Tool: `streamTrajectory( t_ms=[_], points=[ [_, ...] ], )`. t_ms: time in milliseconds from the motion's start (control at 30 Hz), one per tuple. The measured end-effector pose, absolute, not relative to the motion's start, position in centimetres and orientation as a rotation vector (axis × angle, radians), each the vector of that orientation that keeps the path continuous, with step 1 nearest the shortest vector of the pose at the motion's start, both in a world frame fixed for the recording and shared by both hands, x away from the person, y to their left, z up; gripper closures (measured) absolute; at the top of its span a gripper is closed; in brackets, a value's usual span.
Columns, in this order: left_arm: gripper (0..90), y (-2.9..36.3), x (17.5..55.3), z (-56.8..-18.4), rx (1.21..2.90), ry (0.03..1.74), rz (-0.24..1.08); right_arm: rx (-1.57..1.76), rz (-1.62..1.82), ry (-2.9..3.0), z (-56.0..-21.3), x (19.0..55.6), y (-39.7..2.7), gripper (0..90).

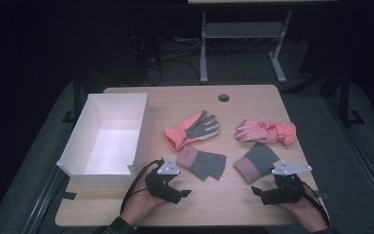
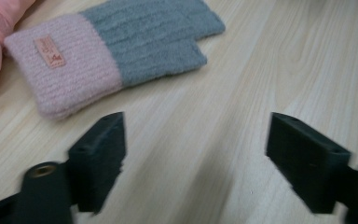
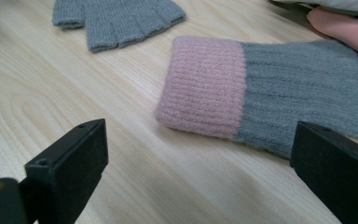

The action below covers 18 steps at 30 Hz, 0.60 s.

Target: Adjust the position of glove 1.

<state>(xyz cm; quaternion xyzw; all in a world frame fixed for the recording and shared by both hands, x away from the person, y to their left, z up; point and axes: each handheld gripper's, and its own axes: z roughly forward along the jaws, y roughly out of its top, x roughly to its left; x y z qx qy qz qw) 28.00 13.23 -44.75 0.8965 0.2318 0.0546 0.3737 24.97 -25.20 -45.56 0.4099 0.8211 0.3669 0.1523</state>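
Two grey knit gloves with pink cuffs lie on the wooden table (image 1: 224,207): the left one (image 1: 202,163) (image 2: 116,49) and the right one (image 1: 256,163) (image 3: 261,88). Behind them lie two pink padded gloves, one palm-up with a grey palm (image 1: 192,129) and one at the right (image 1: 265,131). My left gripper (image 1: 181,196) (image 2: 196,140) hovers just short of the left knit glove, open and holding nothing. Near the front right, my right gripper (image 1: 259,194) (image 3: 200,149) points at the right knit glove's pink cuff, jaws wide apart and holding nothing.
A white open box (image 1: 141,131) stands on the table's left side, right beside my left hand. A round cable hole (image 1: 223,97) sits near the far edge. Beyond the table are a desk frame (image 1: 203,48) and dark floor.
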Motion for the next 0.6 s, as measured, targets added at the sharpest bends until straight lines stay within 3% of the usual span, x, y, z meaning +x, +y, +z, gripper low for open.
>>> streamTrajectory(
  t_ms=[167, 267, 300, 467, 600],
  points=[
    [34.2, 12.5, 29.1, -44.3, 2.287, 0.610, 0.151, 1.179, 1.051, 2.360, -45.7, 25.0, -25.4, 3.9],
    [48.9, 12.2, 29.6, -44.0, 2.289, 0.625, 0.151, 1.192, 1.053, 2.365, -45.8, 25.0, -25.5, 3.9],
    [58.6, 11.9, 30.0, -44.0, 2.296, 0.629, 0.150, 1.188, 1.050, 2.366, -45.7, 24.9, -25.4, 3.9],
    [81.5, 11.4, 31.1, -44.0, 2.300, 0.627, 0.151, 1.176, 1.058, 2.370, -45.6, 24.7, -25.3, 3.9],
    [89.5, 10.5, 32.3, -43.7, 2.325, 0.625, 0.173, 1.181, 1.059, 2.366, -45.6, 24.8, -25.6, 3.9]
  ],
)
